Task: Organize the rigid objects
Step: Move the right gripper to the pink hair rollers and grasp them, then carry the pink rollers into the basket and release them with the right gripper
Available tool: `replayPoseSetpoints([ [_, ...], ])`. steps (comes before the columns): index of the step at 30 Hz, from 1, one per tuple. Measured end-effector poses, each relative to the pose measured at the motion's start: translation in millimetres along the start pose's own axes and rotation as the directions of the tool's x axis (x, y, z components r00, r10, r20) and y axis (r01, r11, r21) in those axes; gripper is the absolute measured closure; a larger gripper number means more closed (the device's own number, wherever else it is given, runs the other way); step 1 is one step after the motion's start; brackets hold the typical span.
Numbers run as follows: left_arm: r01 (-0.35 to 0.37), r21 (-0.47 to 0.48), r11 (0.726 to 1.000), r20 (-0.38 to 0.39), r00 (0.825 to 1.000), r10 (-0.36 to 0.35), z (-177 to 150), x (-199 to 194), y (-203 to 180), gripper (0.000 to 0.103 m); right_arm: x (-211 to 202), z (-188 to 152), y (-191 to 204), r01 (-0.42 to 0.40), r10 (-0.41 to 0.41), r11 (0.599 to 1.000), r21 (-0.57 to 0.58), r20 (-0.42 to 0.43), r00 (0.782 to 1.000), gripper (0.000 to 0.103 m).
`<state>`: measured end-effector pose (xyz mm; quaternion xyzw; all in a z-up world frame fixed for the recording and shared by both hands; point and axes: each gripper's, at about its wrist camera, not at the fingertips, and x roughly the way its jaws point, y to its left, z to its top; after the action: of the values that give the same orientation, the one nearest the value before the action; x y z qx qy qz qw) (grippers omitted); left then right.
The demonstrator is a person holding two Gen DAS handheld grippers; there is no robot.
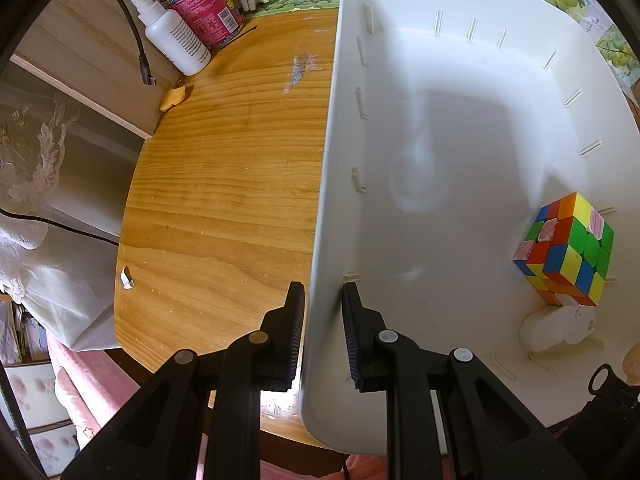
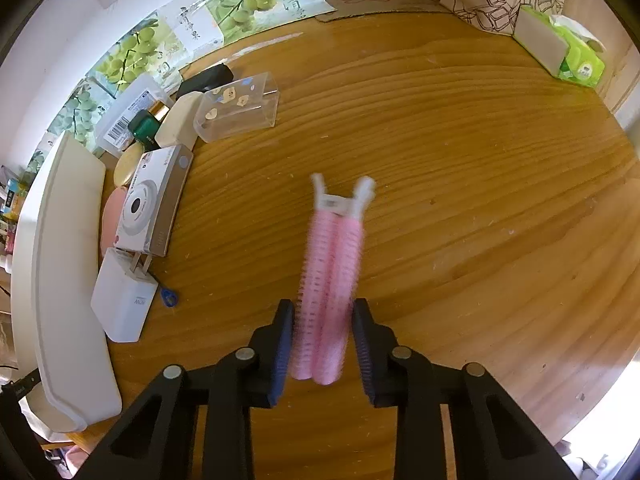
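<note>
In the left wrist view my left gripper (image 1: 323,288) is shut on the left wall of a white plastic bin (image 1: 440,80), one pad outside and one inside. Inside the bin a colourful puzzle cube (image 1: 566,248) lies by the right wall, with a small white object (image 1: 556,328) just in front of it. In the right wrist view a pink hair-roller clip (image 2: 330,280) with a white hinge end lies on the wooden table (image 2: 460,200), pointing away from me. My right gripper (image 2: 323,303) has its pads against both sides of the clip's near end.
Left of the clip lie a white camera box (image 2: 154,200), a white charger (image 2: 122,296), a clear plastic box (image 2: 238,108) and the bin's rim (image 2: 52,280). A green tissue pack (image 2: 568,48) sits far right. A spray bottle (image 1: 176,36) and pink can (image 1: 208,8) stand far left.
</note>
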<state>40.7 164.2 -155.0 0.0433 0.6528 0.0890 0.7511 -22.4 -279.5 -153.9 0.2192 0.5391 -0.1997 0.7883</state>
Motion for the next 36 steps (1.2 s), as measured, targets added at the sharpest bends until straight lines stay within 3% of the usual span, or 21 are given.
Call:
replayPoseSetpoints([
  [9,0.0,-0.001,1.0,0.0,1.0,0.0,0,0,0,0.082,-7,2,12,-0.037,0.037,0.999,-0.032,-0.001,0.999,0.077],
  [21,-0.003,0.0,1.0,-0.001,1.0,0.003,0,0,0,0.082,-36,14,73,-0.15,0.161,0.973,-0.175,0.048,0.986,0.077],
  [29,-0.004,-0.001,1.0,0.0,1.0,0.004,0,0,0,0.082,-56,14,123,-0.264,0.287,0.92,-0.289,0.039,0.957,0.076],
  [36,-0.004,-0.003,1.0,-0.001,1.0,0.004,-1,0,0,0.082,-76,1,174,-0.383,0.422,0.813,-0.439,-0.008,0.906,0.076],
])
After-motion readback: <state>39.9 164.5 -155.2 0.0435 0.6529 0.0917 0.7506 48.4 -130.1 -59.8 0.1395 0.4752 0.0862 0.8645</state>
